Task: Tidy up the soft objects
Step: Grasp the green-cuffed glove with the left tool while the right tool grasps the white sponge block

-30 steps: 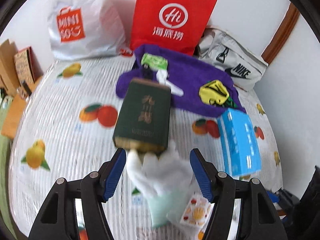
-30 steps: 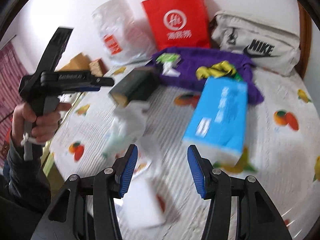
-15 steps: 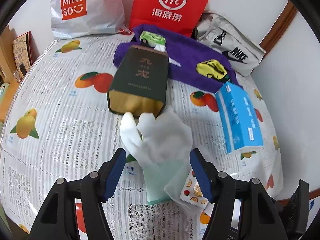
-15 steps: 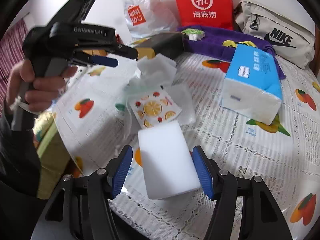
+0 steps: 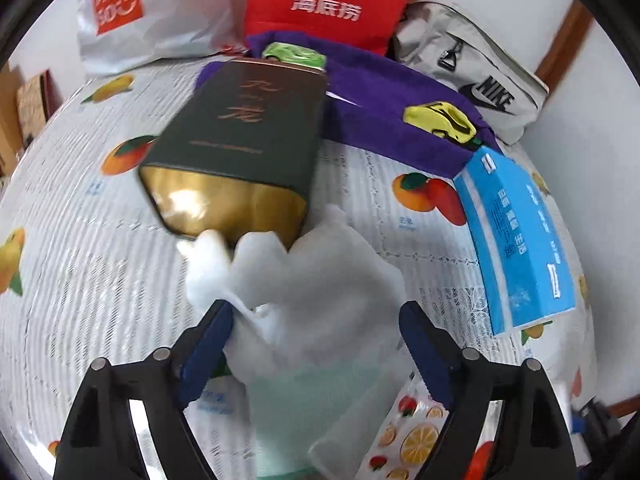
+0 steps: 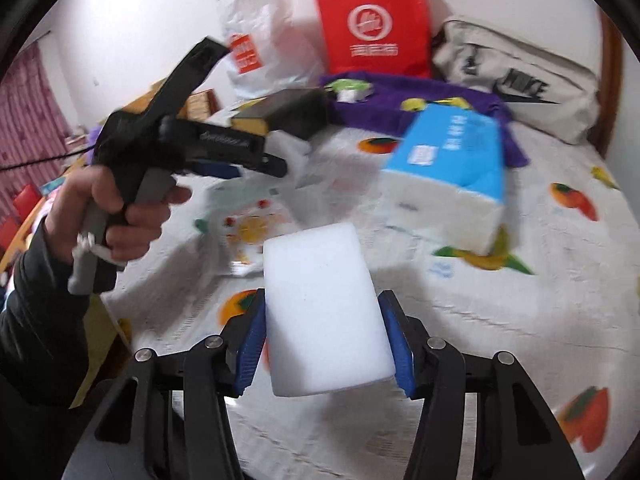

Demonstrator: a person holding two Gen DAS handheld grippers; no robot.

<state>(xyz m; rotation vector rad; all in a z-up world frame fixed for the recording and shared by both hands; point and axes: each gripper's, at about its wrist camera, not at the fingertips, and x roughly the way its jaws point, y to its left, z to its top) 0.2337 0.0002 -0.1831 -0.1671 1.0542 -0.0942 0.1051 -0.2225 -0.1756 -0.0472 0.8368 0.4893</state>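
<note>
Readable stuff here: the grey sling bag [image 5: 472, 68] up around 1 o'clock in the left wrist view says NIKE in black with the swoosh under it. The red paper bag [image 5: 328, 0] at 12 has a white circle logo reading "Hi" plus a row of white Chinese characters below. The white plastic bag [image 5: 132, 16] at 11 has an orange MINISO patch, blurry but you can make it out. The dark green box [image 5: 244, 128] in the middle has gold Chinese characters, too smeared to read. The blue tissue pack [image 5: 516, 236] at 3 has white print, unreadable.
</note>
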